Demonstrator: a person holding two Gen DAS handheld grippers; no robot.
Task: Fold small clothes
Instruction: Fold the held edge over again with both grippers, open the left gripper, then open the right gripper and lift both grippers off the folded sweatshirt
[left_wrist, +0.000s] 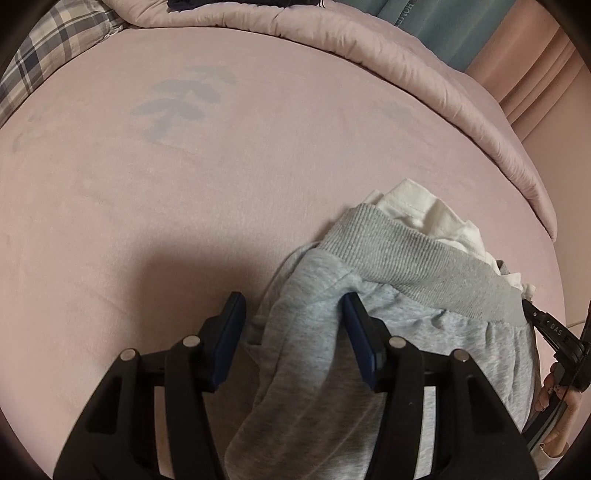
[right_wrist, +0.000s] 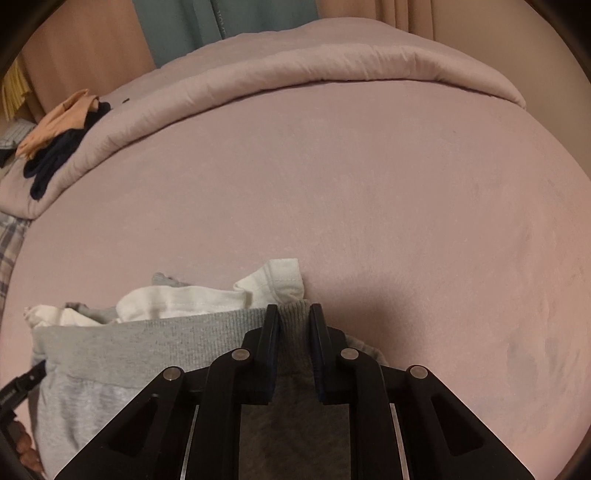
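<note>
1. Working from the left: your left tongs (left_wrist: 291, 325) stand partly spread over the left side of the grey sweatpants (left_wrist: 332, 314). A fold of the grey cloth lies between the blue pads. The right pad touches it; the left pad stands apart from it, so this reads as a straddle, not a pinch.

2. At the centre, the sweatpants lie bunched on the pink bed (left_wrist: 184, 184), ribbed waistband (left_wrist: 424, 266) turned up toward the far side. White clothing (left_wrist: 424, 210) is crumpled just beyond the waistband and touches it. No clean fold shows on either piece.

3. On the right, your right tongs (right_wrist: 293, 317) are pressed together on the waistband's right end (right_wrist: 293, 314); the ribbed cloth fills the narrow gap between the black fingers (right_wrist: 271, 332). The hand (left_wrist: 557, 402) carrying that tool shows at the edge of the left wrist view.

4. Far back, dark and peach garments (right_wrist: 55, 136) sit on the rolled duvet (right_wrist: 332, 66), well apart from the work.

5. Judged from these views, the task is early: one corner is gripped, the other is not yet secured, and the sweatpants want lifting and spreading flat before any fold. The white piece and those on the duvet remain.
</note>
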